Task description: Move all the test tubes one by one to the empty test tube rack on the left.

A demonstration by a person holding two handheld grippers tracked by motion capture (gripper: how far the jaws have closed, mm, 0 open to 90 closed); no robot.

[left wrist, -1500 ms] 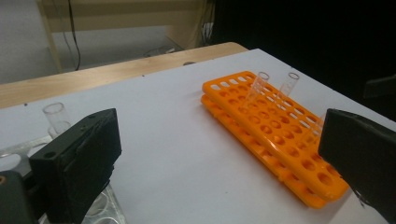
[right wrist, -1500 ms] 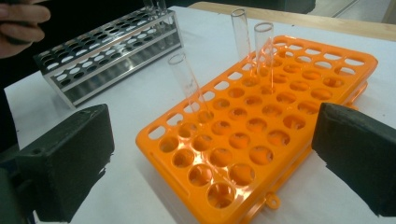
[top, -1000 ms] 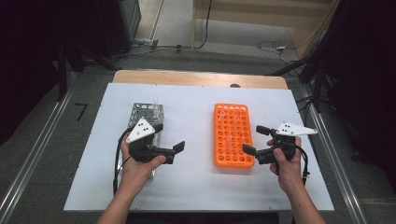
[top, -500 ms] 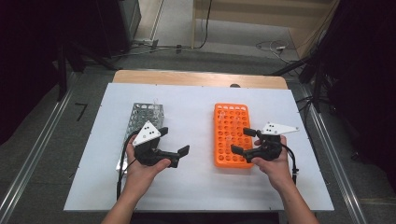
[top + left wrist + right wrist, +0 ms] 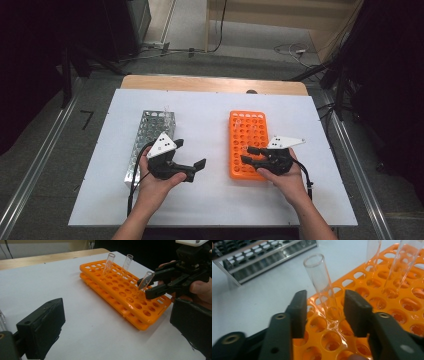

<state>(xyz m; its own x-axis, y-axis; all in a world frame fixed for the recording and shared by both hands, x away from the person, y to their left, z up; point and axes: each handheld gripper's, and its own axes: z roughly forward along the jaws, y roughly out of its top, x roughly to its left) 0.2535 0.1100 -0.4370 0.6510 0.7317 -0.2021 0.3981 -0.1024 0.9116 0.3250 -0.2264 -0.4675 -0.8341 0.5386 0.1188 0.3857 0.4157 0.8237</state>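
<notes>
The right tool (image 5: 325,312) has its two jaws on either side of a clear glass tube (image 5: 323,287) that stands tilted in the orange rack (image 5: 248,145). The jaws have just been closing, and the tube is between them, but in the right tool's own view a small gap remains on each side, so the pads do not press on the glass yet. Compared with a second ago, the right hand has come from the tabletop beside the rack to a place over the rack's near right part, and lower. In my judgement this means the grasp is almost made and the lift of this tube is the next step.

The left tool (image 5: 192,155) is held wide, with nothing between its jaws, and it waits above the white tabletop (image 5: 210,200) between the two racks.

Counting the things: there are two racks, the orange one and a metal rack (image 5: 150,140) to its left. In the orange rack I count three tubes: the one at the right tool, and two others (image 5: 118,263) standing near the far end. The metal rack seems to hold one tube at its far end, but it is too small to be sure.
</notes>
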